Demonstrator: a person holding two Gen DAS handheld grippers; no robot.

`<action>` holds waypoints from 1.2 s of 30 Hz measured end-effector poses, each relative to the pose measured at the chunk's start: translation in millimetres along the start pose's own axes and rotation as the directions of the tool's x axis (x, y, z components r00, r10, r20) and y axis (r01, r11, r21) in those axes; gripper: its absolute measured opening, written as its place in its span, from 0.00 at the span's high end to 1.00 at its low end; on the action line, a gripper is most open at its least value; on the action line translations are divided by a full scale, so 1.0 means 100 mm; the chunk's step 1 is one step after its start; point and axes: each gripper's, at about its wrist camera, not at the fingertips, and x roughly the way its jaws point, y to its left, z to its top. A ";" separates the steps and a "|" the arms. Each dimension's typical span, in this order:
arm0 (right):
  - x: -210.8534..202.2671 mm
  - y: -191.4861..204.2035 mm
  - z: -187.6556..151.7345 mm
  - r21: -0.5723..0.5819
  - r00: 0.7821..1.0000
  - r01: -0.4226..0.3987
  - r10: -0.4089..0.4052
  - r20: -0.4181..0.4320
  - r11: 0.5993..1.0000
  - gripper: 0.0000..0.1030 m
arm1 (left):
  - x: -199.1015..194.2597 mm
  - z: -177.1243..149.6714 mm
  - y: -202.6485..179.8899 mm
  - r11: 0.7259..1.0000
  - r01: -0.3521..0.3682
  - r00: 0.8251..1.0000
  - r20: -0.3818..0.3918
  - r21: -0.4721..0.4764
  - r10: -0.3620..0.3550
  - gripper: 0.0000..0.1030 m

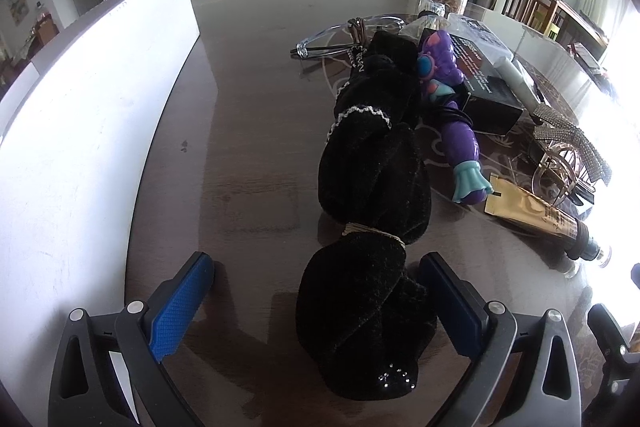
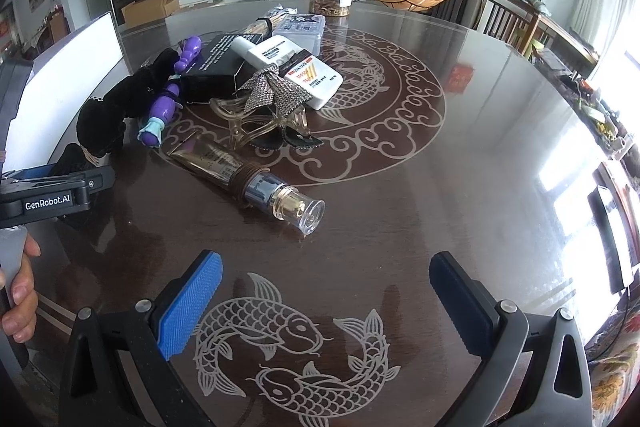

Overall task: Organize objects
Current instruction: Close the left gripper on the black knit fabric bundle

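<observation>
Black velvet pouch lay on the table between the spread pads of my left claw, unpinched, so I judged closing on it came next, while my right claw hung open over bare table.

left gripper: dark grey frame, blue cross-hatched pads, silver round screws, triangular cut-outs | right gripper: same grey frame, blue textured pads, silver screws | side of left unit: black, white "GenRobot.AI" lettering | hand: bare, no sleeve seen
</observation>
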 end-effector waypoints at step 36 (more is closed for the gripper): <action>-0.01 0.01 0.00 0.006 1.000 0.006 -0.006 0.000 1.000 0.00 | 0.02 0.09 -0.19 0.998 0.031 0.999 0.019 0.057 -0.033 0.06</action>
